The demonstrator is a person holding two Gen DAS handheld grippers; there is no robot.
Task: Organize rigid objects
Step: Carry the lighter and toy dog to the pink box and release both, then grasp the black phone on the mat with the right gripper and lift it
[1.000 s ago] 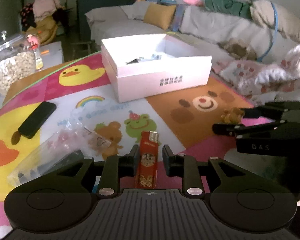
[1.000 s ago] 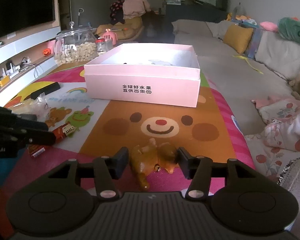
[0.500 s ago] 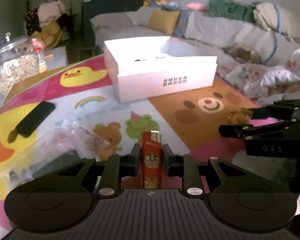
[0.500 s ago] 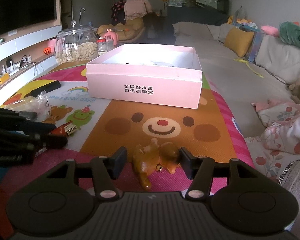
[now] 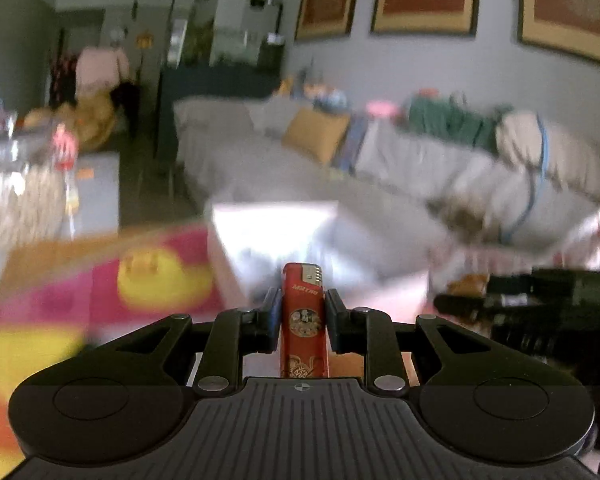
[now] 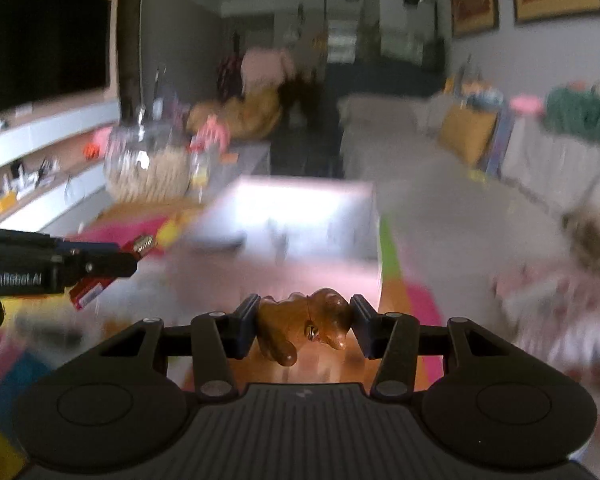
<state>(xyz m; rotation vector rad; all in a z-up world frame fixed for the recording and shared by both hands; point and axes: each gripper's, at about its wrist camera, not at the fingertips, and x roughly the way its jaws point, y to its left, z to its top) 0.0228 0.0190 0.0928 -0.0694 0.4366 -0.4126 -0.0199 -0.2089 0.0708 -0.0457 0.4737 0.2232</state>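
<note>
My left gripper (image 5: 302,312) is shut on a red lighter (image 5: 303,320) and holds it upright above the mat. My right gripper (image 6: 305,322) is shut on a brown toy animal figure (image 6: 306,326), also lifted. The open pink box (image 5: 276,236) lies ahead of both, blurred, and shows in the right wrist view (image 6: 300,216) too. The left gripper with the lighter (image 6: 140,244) appears at the left of the right wrist view. The right gripper (image 5: 540,300) appears at the right of the left wrist view.
A colourful cartoon mat (image 5: 100,288) covers the table. A glass jar of snacks (image 6: 148,164) stands at the back left. A sofa with cushions (image 5: 420,160) runs along the right. Both views are motion-blurred.
Both grippers have closed on their objects and risen from the mat, tilting upward. The lighter and the toy figure have left the mat with them.
</note>
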